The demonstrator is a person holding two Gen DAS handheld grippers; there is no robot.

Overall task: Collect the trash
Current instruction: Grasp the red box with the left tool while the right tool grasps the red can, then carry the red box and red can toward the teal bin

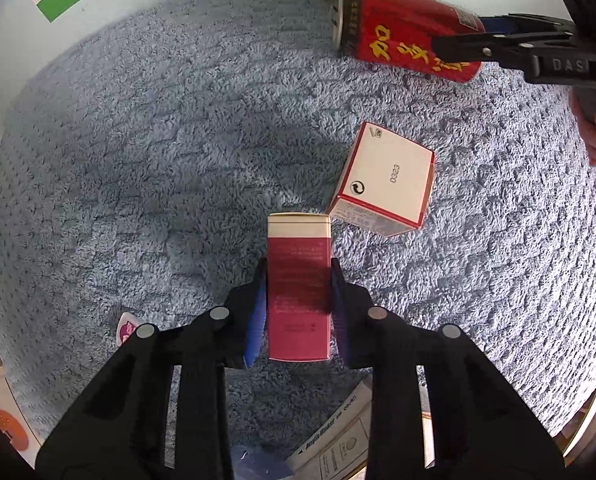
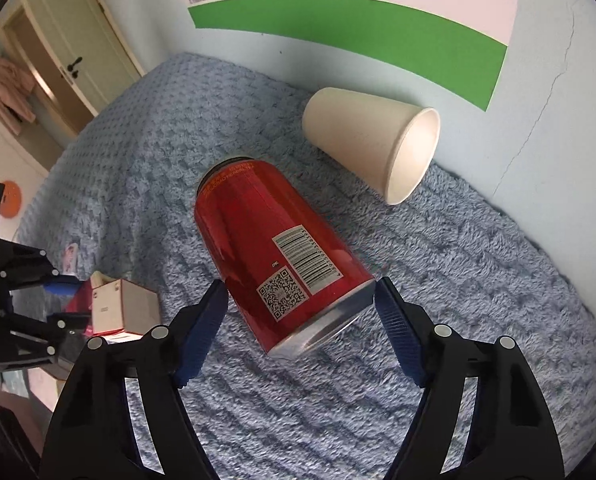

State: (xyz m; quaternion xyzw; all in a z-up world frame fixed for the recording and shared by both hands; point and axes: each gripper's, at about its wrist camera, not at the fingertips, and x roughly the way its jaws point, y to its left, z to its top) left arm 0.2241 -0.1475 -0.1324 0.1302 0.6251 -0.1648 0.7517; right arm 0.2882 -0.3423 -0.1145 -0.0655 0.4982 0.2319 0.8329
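My left gripper [image 1: 298, 276] is shut on a crimson carton [image 1: 299, 288] with a cream top, held over the blue towel. A white box with red edges [image 1: 385, 182] lies just beyond it to the right. A red drink can [image 2: 274, 256] lies on its side; my right gripper [image 2: 301, 292] is open, its jaws on either side of the can's near end, not clamped. The can [image 1: 397, 28] and right gripper [image 1: 477, 36] also show in the left wrist view. A white paper cup [image 2: 369, 140] lies on its side behind the can, by the wall.
A blue towel [image 2: 477, 280] covers the surface up to the pale wall with a green-and-white poster [image 2: 377, 36]. Paper boxes [image 1: 337, 440] and a small pink packet [image 1: 126, 330] lie at the towel's near edge. A door [image 2: 66, 52] stands far left.
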